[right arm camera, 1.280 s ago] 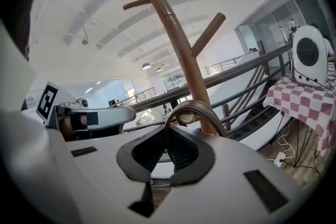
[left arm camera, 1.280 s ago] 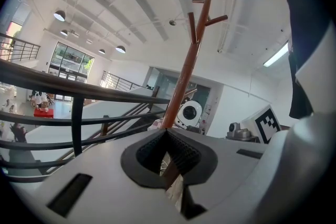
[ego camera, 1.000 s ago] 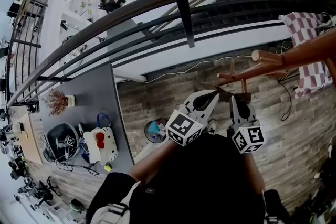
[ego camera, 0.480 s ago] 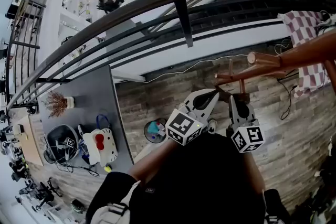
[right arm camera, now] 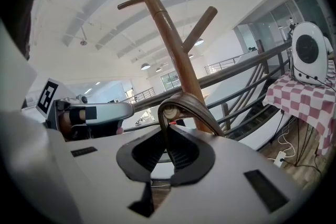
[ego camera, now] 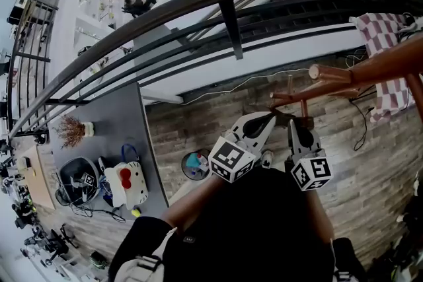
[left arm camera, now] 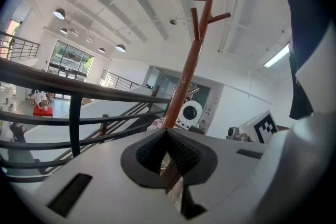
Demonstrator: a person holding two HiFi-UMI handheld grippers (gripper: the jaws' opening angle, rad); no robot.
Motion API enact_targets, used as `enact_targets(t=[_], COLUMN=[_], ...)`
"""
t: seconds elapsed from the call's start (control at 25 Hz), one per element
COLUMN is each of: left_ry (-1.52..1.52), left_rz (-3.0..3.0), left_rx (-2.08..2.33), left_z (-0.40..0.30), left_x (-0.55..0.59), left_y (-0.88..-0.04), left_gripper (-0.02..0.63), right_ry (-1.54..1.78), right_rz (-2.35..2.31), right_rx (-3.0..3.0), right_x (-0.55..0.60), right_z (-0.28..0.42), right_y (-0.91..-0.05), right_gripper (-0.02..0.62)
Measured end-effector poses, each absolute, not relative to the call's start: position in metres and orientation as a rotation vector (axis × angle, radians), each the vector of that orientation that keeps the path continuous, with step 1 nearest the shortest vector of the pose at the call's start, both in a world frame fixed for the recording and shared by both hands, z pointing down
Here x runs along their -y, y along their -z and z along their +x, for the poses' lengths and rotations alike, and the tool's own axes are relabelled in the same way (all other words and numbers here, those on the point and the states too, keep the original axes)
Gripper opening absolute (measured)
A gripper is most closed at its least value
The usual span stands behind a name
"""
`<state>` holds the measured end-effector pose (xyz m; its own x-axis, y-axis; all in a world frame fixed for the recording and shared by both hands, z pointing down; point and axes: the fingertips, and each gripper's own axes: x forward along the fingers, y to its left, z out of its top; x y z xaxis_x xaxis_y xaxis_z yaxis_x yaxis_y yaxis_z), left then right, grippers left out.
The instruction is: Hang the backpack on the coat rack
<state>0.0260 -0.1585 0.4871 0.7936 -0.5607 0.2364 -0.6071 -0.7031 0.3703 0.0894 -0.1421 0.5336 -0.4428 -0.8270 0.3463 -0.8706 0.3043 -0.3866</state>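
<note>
The wooden coat rack [ego camera: 383,66] leans across the right of the head view, one peg [ego camera: 330,72] ending just beyond my grippers. A black backpack [ego camera: 258,228] fills the lower middle, below both grippers. My right gripper [ego camera: 295,131] is shut on the backpack's brown handle loop [right arm camera: 184,105], which arches above its jaws in front of the rack's pole [right arm camera: 168,34]. Close to the left of it is my left gripper [ego camera: 264,121]. The left gripper [left arm camera: 167,152] is shut with nothing visible between its pads, and the rack pole [left arm camera: 191,65] rises straight behind it.
A dark curved railing [ego camera: 198,3] runs behind the rack. A grey table [ego camera: 125,122] at the left holds a white cartoon bag [ego camera: 125,183] and a dark round item [ego camera: 78,178]. A small bin [ego camera: 196,164] stands on the wood floor. A checked cloth [ego camera: 386,43] lies at the right.
The rack's peg has drifted slightly left towards the grippers in the head view. Both grippers keep their places and their states.
</note>
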Motion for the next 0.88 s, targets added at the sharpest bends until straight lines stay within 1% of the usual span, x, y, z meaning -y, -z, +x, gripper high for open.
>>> enact_targets(t=[0.88], left_ry=[-0.148], left_rz=[2.543], left_rx=[0.888], left_z=[0.0224], left_x=[0.1555], left_y=[-0.4893], left_gripper=[0.008], right_ry=[-0.816], right_rz=[1.617], right_rx=[2.446], right_x=[0.1417], right_z=[0.0914], right_y=[-0.5412], right_gripper=[0.026])
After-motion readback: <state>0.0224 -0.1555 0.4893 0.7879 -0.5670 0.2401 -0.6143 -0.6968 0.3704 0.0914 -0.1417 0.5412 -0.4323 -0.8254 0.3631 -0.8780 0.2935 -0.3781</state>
